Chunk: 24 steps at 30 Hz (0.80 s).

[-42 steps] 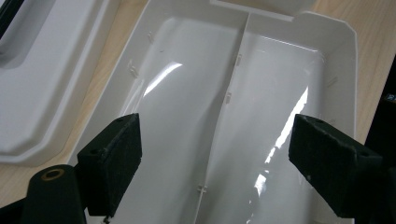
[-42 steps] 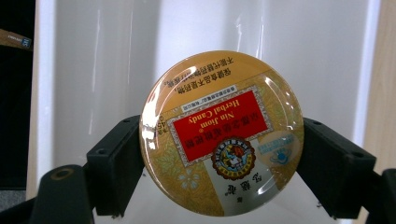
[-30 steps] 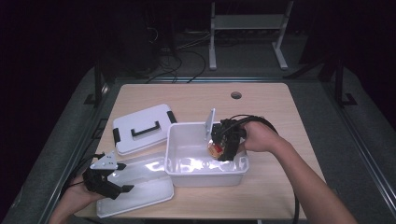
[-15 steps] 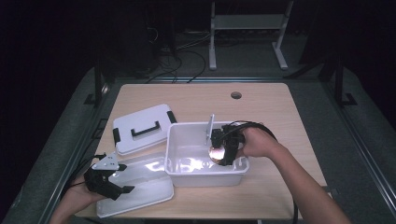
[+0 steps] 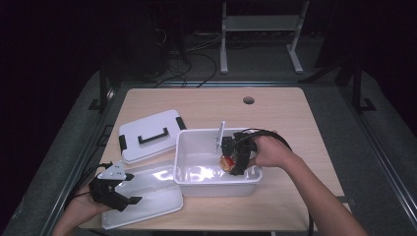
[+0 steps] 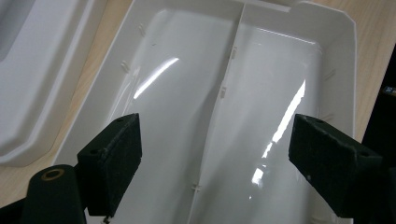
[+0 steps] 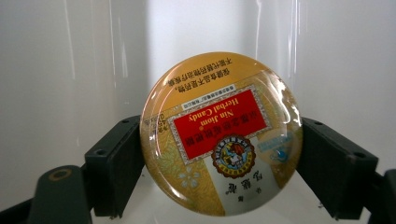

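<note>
Done: right gripper (image 7: 219,154) pinches the candy tin (image 7: 221,135), low inside the white bin (image 5: 196,147).
Left: release it there.
Left gripper (image 6: 215,163): spread wide over the tray (image 6: 280,56), holding nothing.

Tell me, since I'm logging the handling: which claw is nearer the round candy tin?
Right. The right claw grips the candy tin by its edges, inside the white bin. The left claw hovers open over the clear lid, left of the bin.

The left gripper (image 5: 129,192) sits low at about 7 o'clock with its jaws wide apart. The right gripper (image 5: 235,158) reaches in from 5 o'clock, jaws squeezed tight on something round.
</note>
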Each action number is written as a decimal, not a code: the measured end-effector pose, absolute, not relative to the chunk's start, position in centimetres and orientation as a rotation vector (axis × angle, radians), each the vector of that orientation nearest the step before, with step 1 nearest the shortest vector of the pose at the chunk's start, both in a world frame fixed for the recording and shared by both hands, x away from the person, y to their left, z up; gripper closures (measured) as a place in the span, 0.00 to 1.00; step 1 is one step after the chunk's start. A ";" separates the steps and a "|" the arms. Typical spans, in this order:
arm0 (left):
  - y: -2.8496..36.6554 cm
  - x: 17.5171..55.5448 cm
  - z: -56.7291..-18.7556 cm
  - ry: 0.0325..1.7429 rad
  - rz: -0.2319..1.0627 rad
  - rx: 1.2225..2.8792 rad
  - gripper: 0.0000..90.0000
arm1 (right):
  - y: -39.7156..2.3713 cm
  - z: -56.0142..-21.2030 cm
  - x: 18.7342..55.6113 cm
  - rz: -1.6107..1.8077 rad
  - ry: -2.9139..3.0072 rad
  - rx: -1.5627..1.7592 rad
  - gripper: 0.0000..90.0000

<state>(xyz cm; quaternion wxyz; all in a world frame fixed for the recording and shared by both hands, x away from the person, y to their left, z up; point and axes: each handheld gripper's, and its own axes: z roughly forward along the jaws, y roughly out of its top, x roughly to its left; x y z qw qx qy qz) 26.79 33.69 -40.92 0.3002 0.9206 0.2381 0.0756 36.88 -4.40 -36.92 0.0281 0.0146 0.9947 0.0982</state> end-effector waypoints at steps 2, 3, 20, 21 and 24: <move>33.7 26.8 -41.0 0.635 0.201 2.442 0.19 | -4.5 -36.5 36.9 0.346 3.067 0.054 0.23; 33.6 26.8 -41.0 0.635 0.200 2.442 0.19 | -4.5 -36.3 36.9 0.359 3.065 0.054 0.23; 33.5 26.9 -41.0 0.632 0.206 2.447 0.19 | -7.7 -32.4 36.1 0.544 2.981 0.160 0.24; 33.5 26.9 -41.0 0.632 0.207 2.448 0.19 | -8.0 -32.1 35.9 0.550 2.974 0.165 0.24; 33.5 26.9 -41.1 0.627 0.205 2.450 0.20 | -9.0 -31.2 35.6 0.580 2.947 0.186 0.24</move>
